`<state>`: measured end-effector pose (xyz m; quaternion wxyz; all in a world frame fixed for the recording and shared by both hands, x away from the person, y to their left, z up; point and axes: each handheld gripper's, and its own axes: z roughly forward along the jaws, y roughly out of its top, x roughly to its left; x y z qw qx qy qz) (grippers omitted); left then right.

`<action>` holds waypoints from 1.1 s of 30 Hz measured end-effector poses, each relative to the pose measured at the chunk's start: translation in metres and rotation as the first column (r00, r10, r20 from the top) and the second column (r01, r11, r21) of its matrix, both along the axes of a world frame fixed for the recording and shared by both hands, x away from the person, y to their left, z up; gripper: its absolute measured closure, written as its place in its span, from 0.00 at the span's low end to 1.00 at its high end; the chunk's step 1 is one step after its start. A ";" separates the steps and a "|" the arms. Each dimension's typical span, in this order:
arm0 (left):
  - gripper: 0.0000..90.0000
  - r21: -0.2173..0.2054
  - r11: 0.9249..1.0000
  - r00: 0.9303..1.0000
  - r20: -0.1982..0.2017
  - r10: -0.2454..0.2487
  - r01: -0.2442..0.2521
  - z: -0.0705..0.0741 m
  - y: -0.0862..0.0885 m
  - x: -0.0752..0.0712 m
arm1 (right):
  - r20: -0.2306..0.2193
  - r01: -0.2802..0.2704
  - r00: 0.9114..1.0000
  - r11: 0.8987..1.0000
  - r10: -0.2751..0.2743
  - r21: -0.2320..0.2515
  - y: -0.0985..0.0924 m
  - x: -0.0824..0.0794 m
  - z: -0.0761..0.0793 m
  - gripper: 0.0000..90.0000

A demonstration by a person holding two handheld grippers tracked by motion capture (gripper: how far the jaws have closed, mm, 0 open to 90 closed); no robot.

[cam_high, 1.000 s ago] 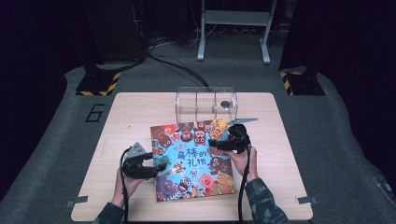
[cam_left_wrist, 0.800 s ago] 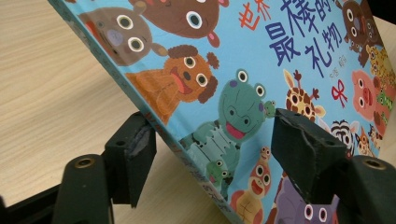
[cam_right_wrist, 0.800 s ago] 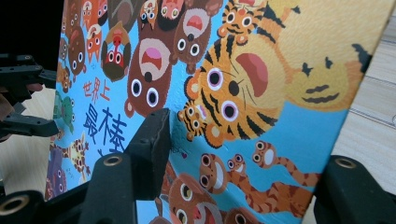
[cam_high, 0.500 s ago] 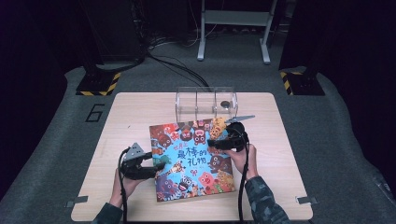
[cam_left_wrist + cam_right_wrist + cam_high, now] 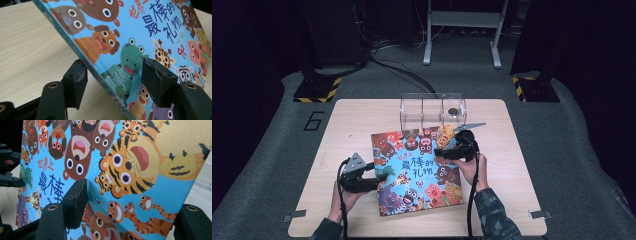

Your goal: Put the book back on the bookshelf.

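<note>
- A picture book [image 5: 417, 170] with a bright blue cover full of cartoon animals lies on the light wooden table [image 5: 352, 120], in the middle and toward the person's side
- The left gripper [image 5: 374, 172] sits at the book's left edge, held by the person's left hand [image 5: 343, 196]
- In the left gripper view the book's [image 5: 140, 32] spine edge runs between the two black jaws, which stand apart on either side of it; the left jaw touches or nearly touches the spine, and the right jaw lies over the cover by a green frog; whether they actually pinch the book cannot be told
- There the book's near edge looks tilted up off the table [image 5: 30, 47]
- The right gripper [image 5: 447, 152] rests over the book's upper right part, held by the right hand [image 5: 472, 167]
- In the right gripper view its jaws are spread wide, one over the cover [image 5: 125, 170] near the tiger drawings and the other down at the right corner by the book's edge; the left gripper [image 5: 8, 157] shows far off at the left
- A clear plastic box [image 5: 432, 111] stands just behind the book, with a small dark round thing [image 5: 453, 111] in its right compartment
- A thin grey blade-like thing [image 5: 467, 126] lies between the box and the right gripper
</note>
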<state>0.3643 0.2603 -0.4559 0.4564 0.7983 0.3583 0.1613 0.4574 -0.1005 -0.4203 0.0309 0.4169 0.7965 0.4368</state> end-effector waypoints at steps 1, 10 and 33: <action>0.44 -0.002 1.000 1.000 0.008 0.003 -0.003 0.001 0.000 0.000 | 0.001 0.000 1.000 1.000 0.000 0.001 0.000 0.000 0.000 0.40; 0.45 -0.013 1.000 1.000 0.031 0.006 -0.006 0.004 -0.001 -0.003 | 0.018 -0.004 1.000 1.000 0.004 -0.019 0.002 0.001 0.001 0.35; 0.53 0.029 1.000 0.988 0.152 0.001 -0.005 0.021 0.001 -0.013 | 0.073 0.001 0.997 1.000 0.001 -0.018 0.004 -0.004 0.021 0.34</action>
